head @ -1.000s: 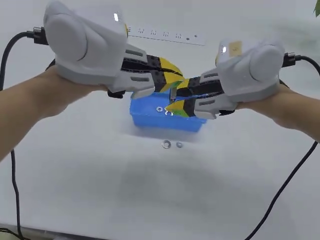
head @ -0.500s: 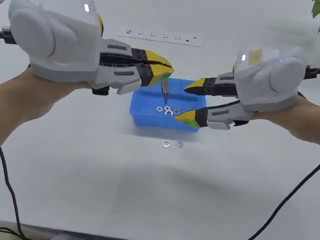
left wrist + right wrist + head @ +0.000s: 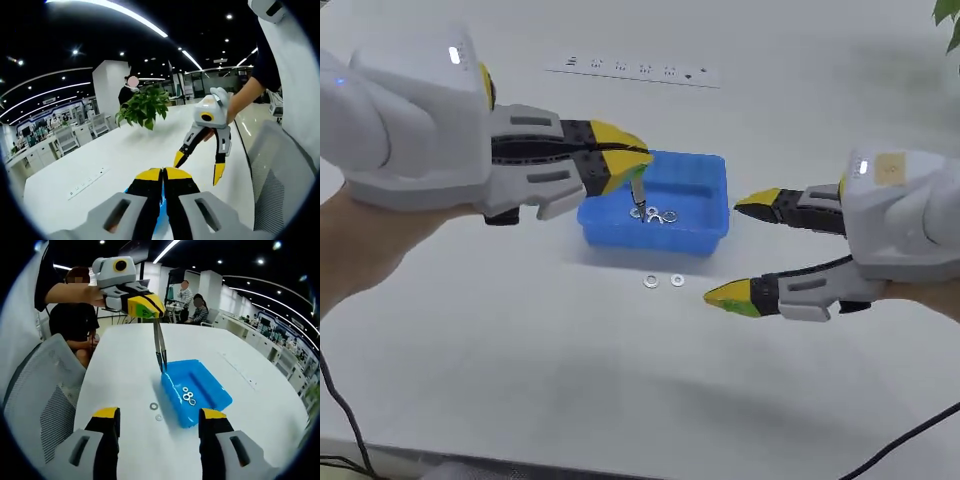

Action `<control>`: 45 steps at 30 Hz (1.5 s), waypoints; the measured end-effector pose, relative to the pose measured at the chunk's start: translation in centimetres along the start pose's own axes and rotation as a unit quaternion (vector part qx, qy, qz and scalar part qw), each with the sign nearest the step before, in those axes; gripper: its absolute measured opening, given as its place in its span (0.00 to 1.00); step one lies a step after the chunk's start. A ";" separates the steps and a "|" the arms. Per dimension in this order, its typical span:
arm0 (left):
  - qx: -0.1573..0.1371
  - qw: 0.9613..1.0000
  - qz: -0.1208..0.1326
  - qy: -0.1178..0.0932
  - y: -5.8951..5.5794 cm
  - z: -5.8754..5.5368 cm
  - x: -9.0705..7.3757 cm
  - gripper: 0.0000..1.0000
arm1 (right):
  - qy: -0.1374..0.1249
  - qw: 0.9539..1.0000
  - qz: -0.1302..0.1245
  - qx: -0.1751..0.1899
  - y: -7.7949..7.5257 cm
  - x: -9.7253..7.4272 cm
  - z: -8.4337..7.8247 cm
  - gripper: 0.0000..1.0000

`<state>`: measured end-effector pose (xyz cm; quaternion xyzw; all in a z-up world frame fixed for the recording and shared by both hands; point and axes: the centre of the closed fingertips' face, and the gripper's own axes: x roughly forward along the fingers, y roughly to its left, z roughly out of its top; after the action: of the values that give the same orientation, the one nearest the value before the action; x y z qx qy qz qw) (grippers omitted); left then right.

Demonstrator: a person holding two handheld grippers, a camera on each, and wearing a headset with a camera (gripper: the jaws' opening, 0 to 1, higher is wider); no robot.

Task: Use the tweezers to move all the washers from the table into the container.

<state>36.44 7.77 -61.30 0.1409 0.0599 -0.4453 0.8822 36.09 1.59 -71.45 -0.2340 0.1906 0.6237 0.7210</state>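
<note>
Several washers (image 3: 655,215) already lie in the blue container (image 3: 716,170), but two loose washers (image 3: 651,283) are left on the surface (image 3: 520,340) just near of it, the left gripper (image 3: 638,162), fingers pinched together on the tweezers (image 3: 637,193), pointing them down into the container's left end, and the right gripper (image 3: 723,248) off to the right, fingers wide apart and empty.
</note>
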 end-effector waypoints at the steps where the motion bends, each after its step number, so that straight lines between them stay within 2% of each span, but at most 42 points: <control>1: 0.001 1.000 0.000 0.000 -0.2 -0.2 0.0 0.04 | -0.003 1.000 -0.003 0.010 0.0 0.0 -0.1 0.65; 4: 0.006 1.000 -0.007 -0.004 -1.0 -0.6 0.1 0.04 | -0.010 1.000 -0.006 0.027 0.3 -0.2 -0.3 0.70; 6: 0.011 1.000 -0.010 -0.003 -1.4 -1.0 0.2 0.04 | -0.001 0.999 -0.003 0.038 0.8 -0.1 -0.7 0.72; 10: -0.002 1.000 -0.016 -0.005 -1.9 -2.0 0.3 0.04 | 0.006 0.999 0.008 0.048 1.5 0.0 -1.2 0.77; 17: -0.009 0.999 -0.034 0.012 -3.1 -4.0 0.8 0.04 | 0.003 0.998 0.014 0.061 2.9 0.5 -2.2 0.85; 20: -0.012 0.999 -0.037 0.017 -3.2 -4.4 1.1 0.04 | 0.011 1.000 0.012 0.019 3.6 0.8 -2.7 0.90; 22: -0.017 0.999 -0.038 0.013 -3.2 -4.3 1.2 0.04 | 0.004 0.999 0.017 0.027 4.4 0.9 -2.5 0.93; 23: -0.018 0.999 -0.038 0.011 -3.2 -4.3 1.3 0.04 | -0.008 0.999 0.022 0.038 4.9 1.1 -2.1 0.95; 25: -0.017 0.999 -0.039 0.013 -3.2 -4.6 1.6 0.04 | -0.014 0.999 0.025 0.046 5.2 1.3 -2.0 0.99; 32: -0.033 0.998 -0.051 0.017 -3.4 -5.6 2.0 0.04 | -0.013 0.998 0.020 0.056 4.7 1.4 -2.2 1.00; 35: -0.036 0.998 -0.050 0.018 -3.2 -5.9 2.2 0.04 | -0.012 0.998 0.021 0.061 4.4 1.5 -2.2 1.00; 41: -0.036 0.998 -0.056 0.019 -3.1 -6.3 2.7 0.04 | -0.017 0.997 0.018 0.072 4.2 1.5 -1.9 1.00; 45: -0.032 0.997 -0.057 0.027 -3.1 -6.9 2.9 0.04 | -0.009 0.998 0.019 0.067 4.3 1.5 -2.2 0.99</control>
<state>35.85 5.88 -69.13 0.1207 0.1059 -0.4891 0.8573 32.14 2.07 -74.52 -0.1759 0.2296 0.6251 0.7250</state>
